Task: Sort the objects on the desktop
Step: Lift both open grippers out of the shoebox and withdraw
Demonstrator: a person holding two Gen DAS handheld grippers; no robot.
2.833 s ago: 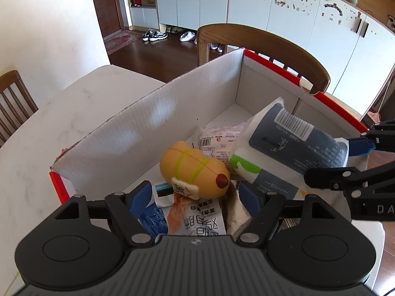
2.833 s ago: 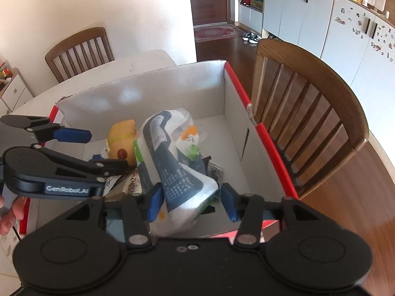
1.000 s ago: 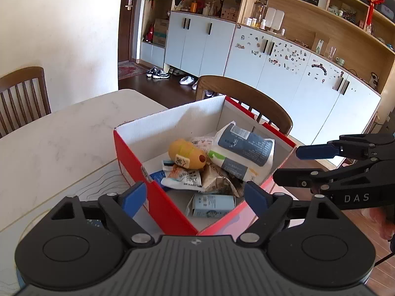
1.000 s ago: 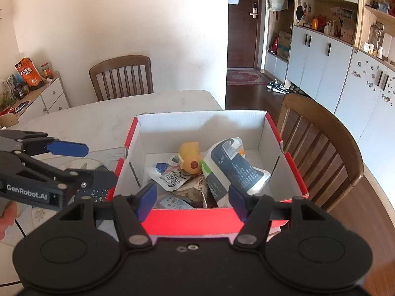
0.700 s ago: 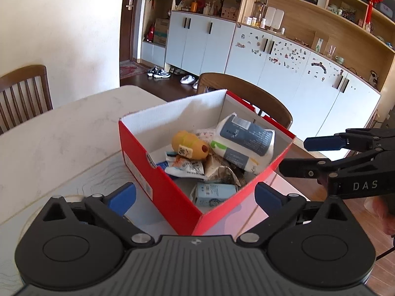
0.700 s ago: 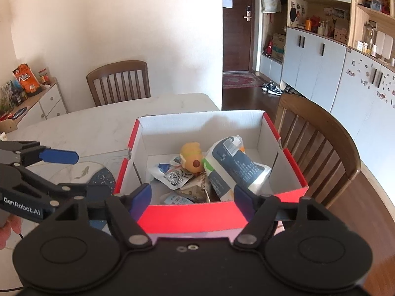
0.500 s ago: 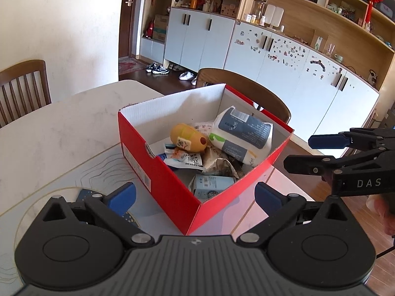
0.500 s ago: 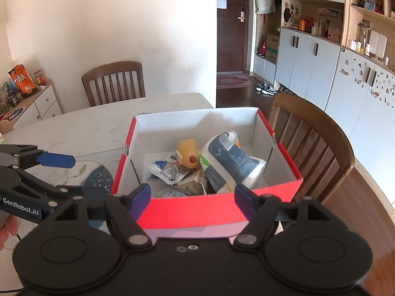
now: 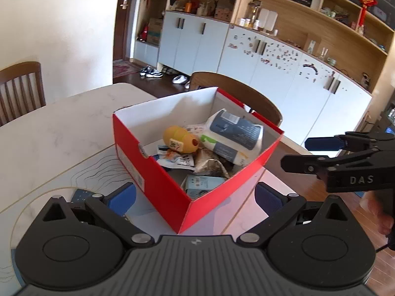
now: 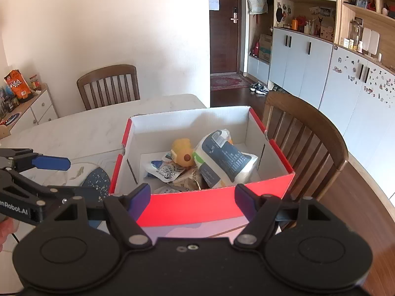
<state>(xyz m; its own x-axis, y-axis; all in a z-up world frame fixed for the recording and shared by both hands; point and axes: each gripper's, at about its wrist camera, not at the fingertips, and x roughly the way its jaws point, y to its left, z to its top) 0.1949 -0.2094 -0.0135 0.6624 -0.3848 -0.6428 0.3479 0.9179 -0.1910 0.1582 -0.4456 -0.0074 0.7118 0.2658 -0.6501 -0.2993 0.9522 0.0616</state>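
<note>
A red cardboard box (image 9: 158, 185) (image 10: 214, 207) stands on the white table. It holds a yellow duck toy (image 9: 180, 139) (image 10: 184, 153), a grey-and-white wipes pack (image 9: 234, 133) (image 10: 224, 160), snack packets (image 9: 176, 159) (image 10: 165, 170) and a small pale blue carton (image 9: 201, 183). My left gripper (image 9: 195, 196) is open and empty, held back from the box's near corner. My right gripper (image 10: 192, 197) is open and empty in front of the box's red near wall. Each gripper shows at the side of the other's view.
A wooden chair (image 10: 306, 143) stands close behind the box on the right. Another chair (image 10: 108, 85) is at the table's far side. A dark speckled coaster (image 10: 97, 178) lies on a round line-patterned mat (image 9: 81, 172) left of the box. The table edge runs along the right.
Both grippers have let go of their items inside the box, opened, and pulled back and up. The duck toy and wipes pack now lie in the box.
</note>
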